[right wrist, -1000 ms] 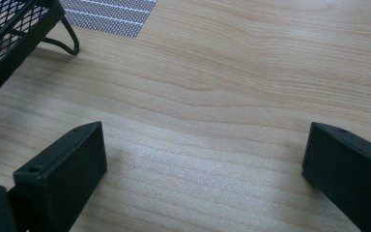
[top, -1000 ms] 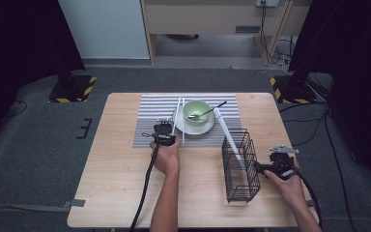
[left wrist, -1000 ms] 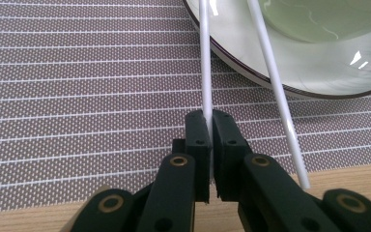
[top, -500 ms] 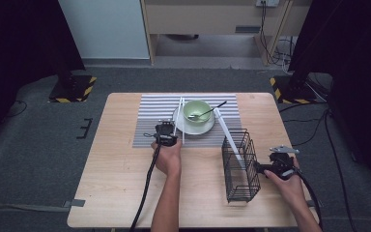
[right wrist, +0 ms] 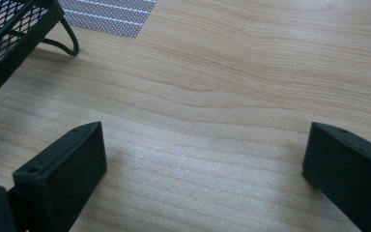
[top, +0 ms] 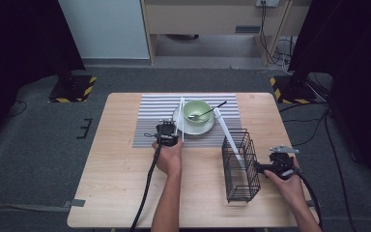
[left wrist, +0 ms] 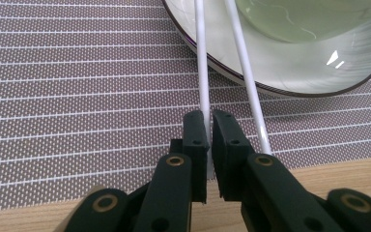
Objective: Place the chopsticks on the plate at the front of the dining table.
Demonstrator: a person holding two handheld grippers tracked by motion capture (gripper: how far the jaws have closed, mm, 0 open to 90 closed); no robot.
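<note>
Two white chopsticks (top: pixel 181 116) lie side by side on the striped placemat (top: pixel 149 121), their far ends resting on the white plate (top: pixel 205 128) under the green bowl (top: pixel 196 111). My left gripper (top: pixel 169 126) sits at their near ends. In the left gripper view it (left wrist: pixel 209 118) is shut on the left chopstick (left wrist: pixel 202 72), while the right chopstick (left wrist: pixel 246 72) lies free beside the jaws. A third white stick (top: pixel 224 129) leans in the black wire basket (top: pixel 241 166). My right gripper (top: pixel 265 166) rests right of the basket, open (right wrist: pixel 203 150) above bare wood.
A spoon (top: pixel 207 111) rests in the bowl, handle pointing to the far right. The basket's corner and foot (right wrist: pixel 9 29) stand close to the right gripper's left jaw. Light wooden table (top: pixel 121 193) surrounds the placemat; grey floor lies beyond its edges.
</note>
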